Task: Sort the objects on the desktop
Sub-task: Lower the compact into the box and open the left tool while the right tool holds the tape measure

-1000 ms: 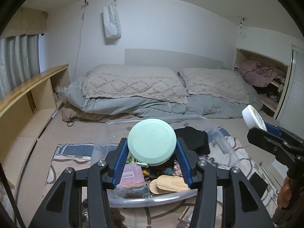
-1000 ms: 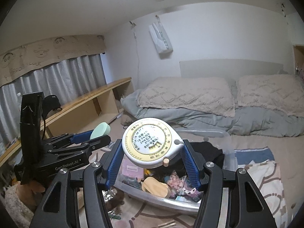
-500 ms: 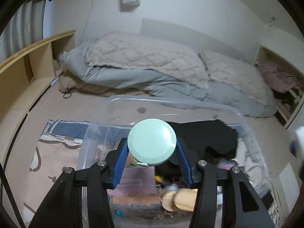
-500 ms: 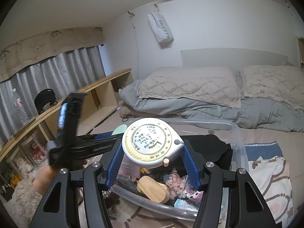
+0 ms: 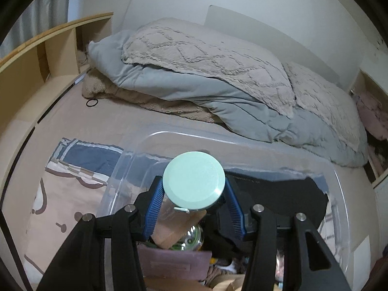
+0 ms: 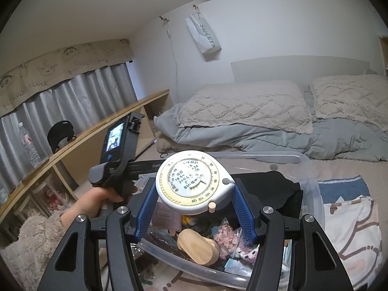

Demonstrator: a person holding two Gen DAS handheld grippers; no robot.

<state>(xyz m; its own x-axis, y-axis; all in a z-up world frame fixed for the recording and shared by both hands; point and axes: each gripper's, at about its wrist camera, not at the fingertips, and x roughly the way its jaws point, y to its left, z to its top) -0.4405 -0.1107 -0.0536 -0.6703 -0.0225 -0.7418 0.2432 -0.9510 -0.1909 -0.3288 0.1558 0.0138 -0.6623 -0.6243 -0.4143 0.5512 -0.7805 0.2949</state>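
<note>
The left tongs [image 5: 194,195], clamped on the mint-green round case [image 5: 194,180], have tipped downward and come in over the clear plastic bin [image 5: 135,152], so the bin's near-left corner now fills the left wrist view. From the right wrist view, the left tongs' handle and the hand [image 6: 97,200] on it have swung upright beside the bin.

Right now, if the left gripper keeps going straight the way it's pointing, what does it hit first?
Probably the far wall of the clear plastic bin, which lies just beyond the mint green disc that the left gripper holds; depth is unclear.
</note>
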